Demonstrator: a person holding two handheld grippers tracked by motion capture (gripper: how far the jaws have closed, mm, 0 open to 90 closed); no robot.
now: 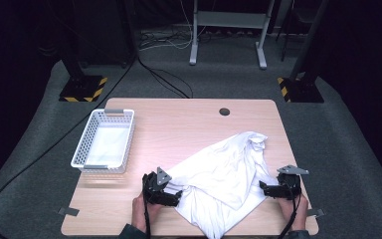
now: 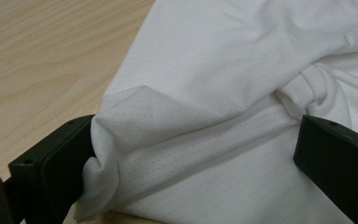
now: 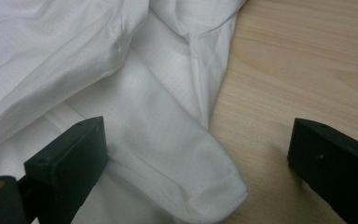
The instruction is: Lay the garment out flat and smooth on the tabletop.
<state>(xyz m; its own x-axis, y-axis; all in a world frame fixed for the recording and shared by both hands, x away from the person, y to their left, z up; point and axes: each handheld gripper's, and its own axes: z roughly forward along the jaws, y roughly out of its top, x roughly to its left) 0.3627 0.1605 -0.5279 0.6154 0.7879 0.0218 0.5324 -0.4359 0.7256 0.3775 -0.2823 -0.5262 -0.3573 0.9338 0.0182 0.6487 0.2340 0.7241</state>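
A crumpled white garment (image 1: 224,169) lies on the right half of the wooden table (image 1: 179,124). My left gripper (image 1: 175,195) is at its near left edge and my right gripper (image 1: 264,188) at its near right edge, both held low by the person's hands. In the left gripper view the white cloth (image 2: 214,56) bunches between the jaws of the open left gripper (image 2: 196,140), and a fold presses against the left jaw. In the right gripper view the right gripper (image 3: 198,135) is open, and a rounded sleeve-like end of the cloth (image 3: 168,140) lies between its jaws beside bare wood.
A white mesh basket (image 1: 82,149) with white cloth inside stands at the table's left side. A round cable hole (image 1: 224,111) sits near the far edge. Bare wood lies between basket and garment. Grey carpet, cables and stand legs surround the table.
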